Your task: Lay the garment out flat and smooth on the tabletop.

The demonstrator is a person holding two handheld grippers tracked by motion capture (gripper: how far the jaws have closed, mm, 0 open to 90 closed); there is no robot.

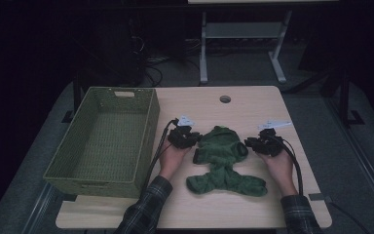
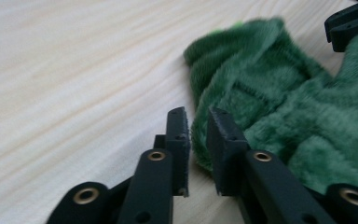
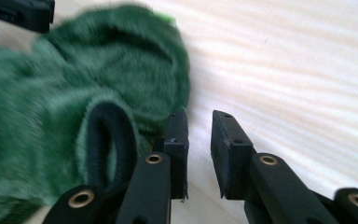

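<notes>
A: Where do we find the green fleece garment (image 1: 221, 161)?

B: Flat on the wooden table (image 1: 253, 105), between our grippers, right of the woven basket (image 1: 108, 139).

A: Gripper states?

B: Left gripper (image 2: 196, 122): jaws narrowly parted, garment edge in the gap, unclamped. Right gripper (image 3: 199, 123): jaws narrowly parted over bare tabletop beside a dark-lined sleeve opening (image 3: 107, 140), holding nothing.

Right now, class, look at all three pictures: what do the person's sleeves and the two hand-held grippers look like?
Both sleeves are dark plaid. The left gripper and right gripper are black, each trailing a black cable. Close up, the jaws are flat black bars with brass-coloured rivets and square-ended pads.
</notes>
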